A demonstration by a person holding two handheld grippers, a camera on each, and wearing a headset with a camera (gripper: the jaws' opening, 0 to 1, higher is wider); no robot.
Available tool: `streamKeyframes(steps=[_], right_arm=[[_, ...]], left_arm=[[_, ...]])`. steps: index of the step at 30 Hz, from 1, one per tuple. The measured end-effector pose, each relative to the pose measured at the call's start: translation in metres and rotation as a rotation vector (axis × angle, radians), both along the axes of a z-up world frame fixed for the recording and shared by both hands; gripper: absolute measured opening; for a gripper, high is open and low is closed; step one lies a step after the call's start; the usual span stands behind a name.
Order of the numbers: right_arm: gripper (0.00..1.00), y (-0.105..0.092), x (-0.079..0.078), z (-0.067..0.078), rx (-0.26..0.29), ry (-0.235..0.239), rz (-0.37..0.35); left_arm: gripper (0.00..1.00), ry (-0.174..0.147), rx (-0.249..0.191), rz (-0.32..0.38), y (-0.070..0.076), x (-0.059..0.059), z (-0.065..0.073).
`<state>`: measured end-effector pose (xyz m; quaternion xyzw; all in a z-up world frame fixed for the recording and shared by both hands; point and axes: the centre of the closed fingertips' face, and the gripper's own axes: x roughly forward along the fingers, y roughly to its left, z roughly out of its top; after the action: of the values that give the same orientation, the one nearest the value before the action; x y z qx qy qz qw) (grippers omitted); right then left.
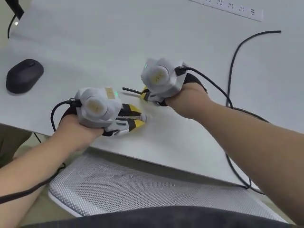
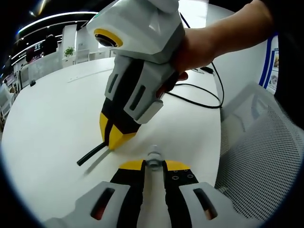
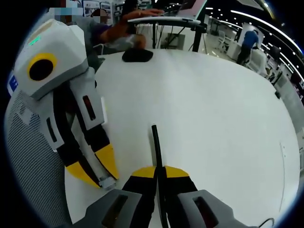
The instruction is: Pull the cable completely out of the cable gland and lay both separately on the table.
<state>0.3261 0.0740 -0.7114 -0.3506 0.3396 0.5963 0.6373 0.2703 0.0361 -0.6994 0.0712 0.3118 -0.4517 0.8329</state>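
- Near the worktop's (image 1: 118,38) front edge, the left gripper (image 1: 137,118) and right gripper (image 1: 144,96) are working, and bare surface is spreading ahead.
- The left jaws are pinching the translucent cable gland (image 2: 153,159). The right jaws are clamping the black cable (image 3: 155,142), its end free.

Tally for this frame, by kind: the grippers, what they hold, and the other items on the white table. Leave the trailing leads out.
hand-held two-jaw grippers: 2 (left gripper, right gripper)
short black cable: 1
small pale cable gland: 1
black computer mouse: 1
white power strip: 1
Total: 6
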Motion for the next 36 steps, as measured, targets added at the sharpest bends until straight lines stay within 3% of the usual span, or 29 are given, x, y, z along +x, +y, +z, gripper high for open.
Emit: streamKeyframes(steps=[11,20,29,36], right_arm=[[0.0,0.0008,0.0006,-0.0011,-0.012,-0.014,0.024],[0.0,0.0023,-0.0004,-0.0025,-0.026,-0.017,0.024],[0.03,0.0013,0.0025,-0.0019,-0.038,-0.04,0.02],[0.1,-0.004,0.0054,0.0074,-0.015,-0.039,0.002]], left_arm=[[0.16,-0.015,0.037,-0.018,0.0022,0.0013,-0.002],[0.16,0.004,0.047,-0.024,0.004,-0.0024,-0.005],[0.2,0.011,0.034,-0.01,0.0069,-0.0019,-0.0017],[0.24,0.015,0.026,-0.003,0.0073,-0.0028,-0.0001]])
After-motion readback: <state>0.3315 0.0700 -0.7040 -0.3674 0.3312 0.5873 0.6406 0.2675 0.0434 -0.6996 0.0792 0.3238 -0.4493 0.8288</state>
